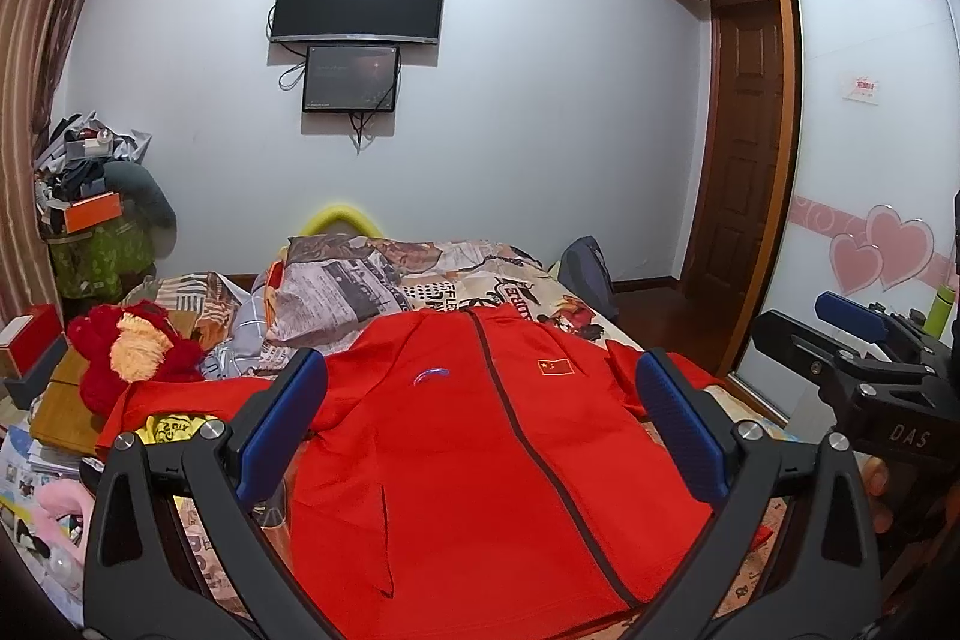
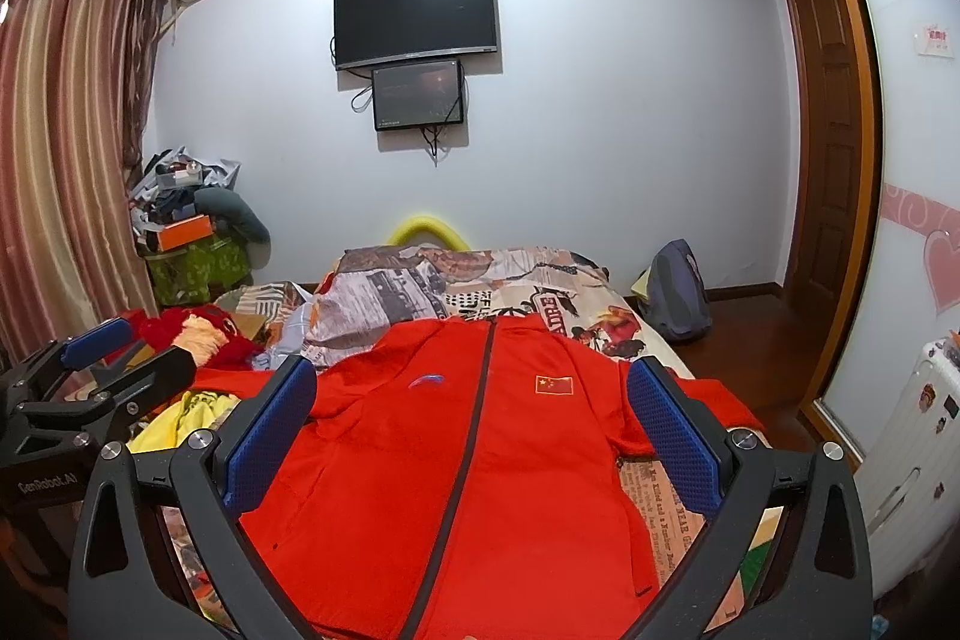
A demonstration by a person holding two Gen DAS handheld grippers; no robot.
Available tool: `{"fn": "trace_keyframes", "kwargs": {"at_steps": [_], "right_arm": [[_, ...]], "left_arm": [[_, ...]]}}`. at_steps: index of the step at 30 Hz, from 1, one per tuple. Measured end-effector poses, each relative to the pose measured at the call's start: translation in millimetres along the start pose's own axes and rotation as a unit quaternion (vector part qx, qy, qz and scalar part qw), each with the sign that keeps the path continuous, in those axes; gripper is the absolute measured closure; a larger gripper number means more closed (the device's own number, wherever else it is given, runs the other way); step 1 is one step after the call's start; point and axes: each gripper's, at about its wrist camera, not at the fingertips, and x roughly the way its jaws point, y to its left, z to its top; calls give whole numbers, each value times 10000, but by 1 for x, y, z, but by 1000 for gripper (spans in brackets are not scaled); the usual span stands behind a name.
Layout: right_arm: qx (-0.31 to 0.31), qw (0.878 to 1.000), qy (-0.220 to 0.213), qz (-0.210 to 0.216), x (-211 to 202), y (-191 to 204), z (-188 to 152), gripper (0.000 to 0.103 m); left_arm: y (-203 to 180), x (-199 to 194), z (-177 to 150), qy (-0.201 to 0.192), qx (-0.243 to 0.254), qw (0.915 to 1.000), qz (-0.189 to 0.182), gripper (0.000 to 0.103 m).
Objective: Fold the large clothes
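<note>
Left gripper (image 1: pixel 480 424) wide open, blue pads (image 1: pixel 282 430) spread, holding nothing. Right gripper (image 2: pixel 471 430) likewise wide open and empty, level beside it. Both point forward, side by side, close together.

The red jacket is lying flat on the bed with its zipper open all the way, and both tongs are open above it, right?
Not quite. The red jacket is zipped shut, as the right wrist view shows. It does lie flat on the bed, with both the left tongs and right tongs open above it.
</note>
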Motion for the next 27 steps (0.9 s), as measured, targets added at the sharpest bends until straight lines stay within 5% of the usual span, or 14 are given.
{"fn": "trace_keyframes", "kwargs": {"at_steps": [6,17,22,27], "right_arm": [[51,10000,80,25,23,-7,4,0],[-255,9995,119,-116,97,-7,17,0],[-219,9983,508,171,150,-7,20,0],[-233,9952,904,303,202,-8,16,0]], "left_arm": [[20,26,8,162,-96,9998,56,0],[123,118,15,767,-566,9918,855,0],[187,163,4,1176,-1089,9842,751,0],[249,212,-22,1793,-1505,9669,1014,0]]}}
